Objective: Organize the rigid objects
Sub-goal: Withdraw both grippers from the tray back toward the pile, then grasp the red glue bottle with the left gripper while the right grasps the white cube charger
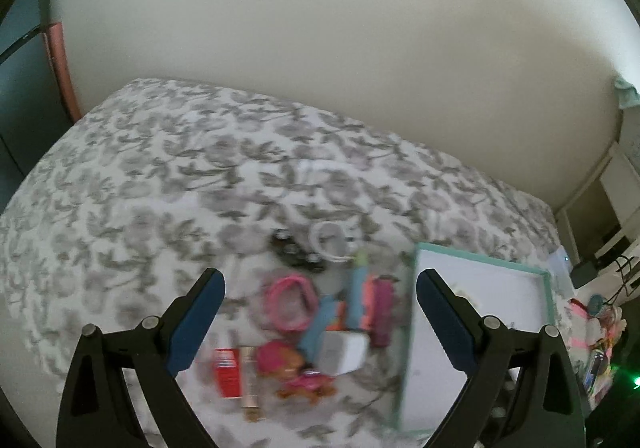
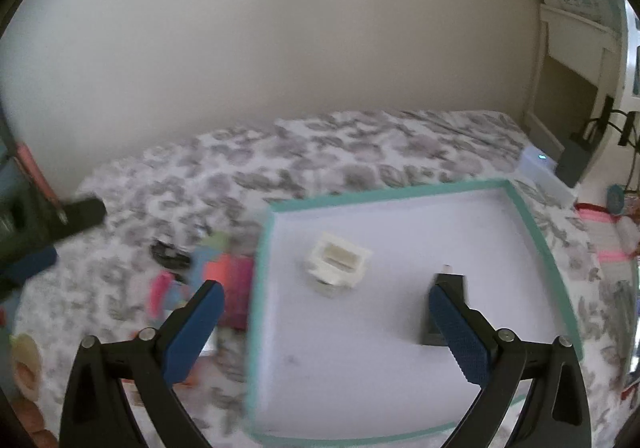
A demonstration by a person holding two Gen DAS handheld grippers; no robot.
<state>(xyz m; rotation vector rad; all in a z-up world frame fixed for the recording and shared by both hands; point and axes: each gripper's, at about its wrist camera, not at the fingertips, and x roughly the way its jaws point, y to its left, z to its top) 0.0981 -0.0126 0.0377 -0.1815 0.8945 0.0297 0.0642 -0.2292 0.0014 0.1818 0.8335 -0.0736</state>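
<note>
Left gripper [image 1: 320, 282]: black plastic linkage arms, round silver pivot screws at the joints, triangular cut-outs low in the frame, fingers [image 1: 198, 322] faced with blue pads. Right gripper [image 2: 326, 294]: same black build, silver screws beside the pads, blue fingers [image 2: 460, 332] showing a fine knurled texture.

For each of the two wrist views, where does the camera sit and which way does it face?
Left wrist: behind the open left gripper, looking down at the toy pile on the floral bedspread.
Right wrist: behind the open right gripper, over the teal-rimmed tray holding a white block.
Shared: tray, pile, bedspread, wall.
</note>
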